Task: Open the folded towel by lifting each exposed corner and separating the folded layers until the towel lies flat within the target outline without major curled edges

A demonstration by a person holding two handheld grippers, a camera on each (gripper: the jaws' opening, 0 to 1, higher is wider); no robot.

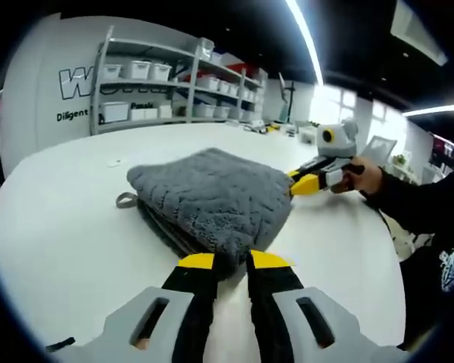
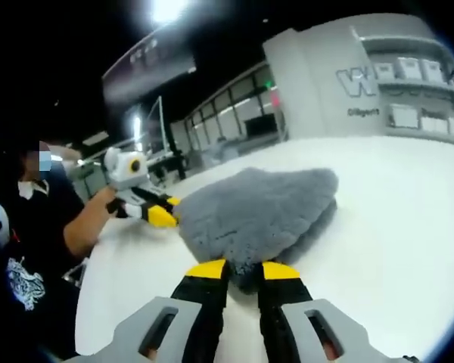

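The folded grey towel [image 1: 212,198] lies on the white table [image 1: 60,234], long axis running between the grippers; left gripper [image 1: 231,261] and right gripper [image 2: 242,269] each pinch an opposite corner.

Ceiling strip lights [image 1: 306,38] glare above me and wash my white worktop [image 1: 68,227] bright; shadows stay faint. The right gripper view looks softer, its lamp [image 2: 169,9] blown out, and straight lines bend near the edges

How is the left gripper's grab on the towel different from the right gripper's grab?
The left gripper pinches the corner of the towel nearest the left gripper view; the right gripper pinches a corner off to that view's right. Both have yellow tips and are shut on the grey folded towel.
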